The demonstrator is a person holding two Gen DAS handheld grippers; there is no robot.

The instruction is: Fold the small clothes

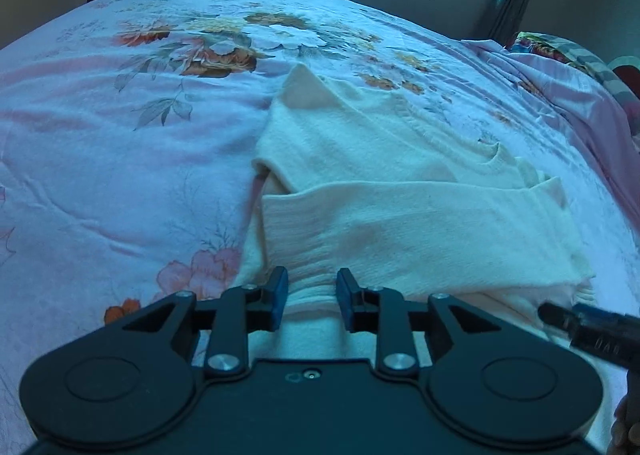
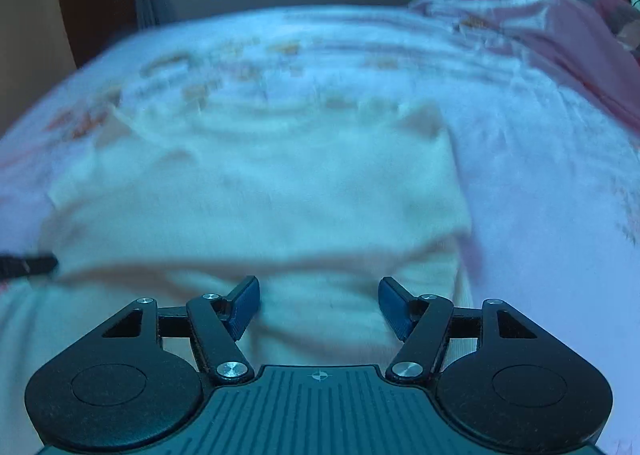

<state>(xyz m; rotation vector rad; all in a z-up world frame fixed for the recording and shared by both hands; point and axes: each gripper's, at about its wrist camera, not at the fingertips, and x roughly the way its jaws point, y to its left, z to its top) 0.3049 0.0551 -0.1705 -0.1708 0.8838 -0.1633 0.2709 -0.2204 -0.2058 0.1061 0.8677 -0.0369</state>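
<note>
My left gripper [image 1: 311,300] stands a little apart, with nothing pinched between its blue pads [image 1: 280,295]; it hangs just over the near edge of the sweater [image 1: 400,191]. My right gripper [image 2: 319,305] is spread wider and also holds nothing, above the same garment, though its view is blurred. The cream sweater lies on the bed [image 1: 100,159], on the flowered sheet, with one sleeve [image 1: 420,223] folded across the body. I judge it is light, soft and a bit fuzzy, so it will sag and slide on itself when lifted. The best place to take hold seems the ribbed hem or the shoulder edges, with both layers pinched together. I count one sweater, one folded sleeve in sight, and two grippers. A rumpled pink cover [image 1: 568,95] lies at the far right.
</note>
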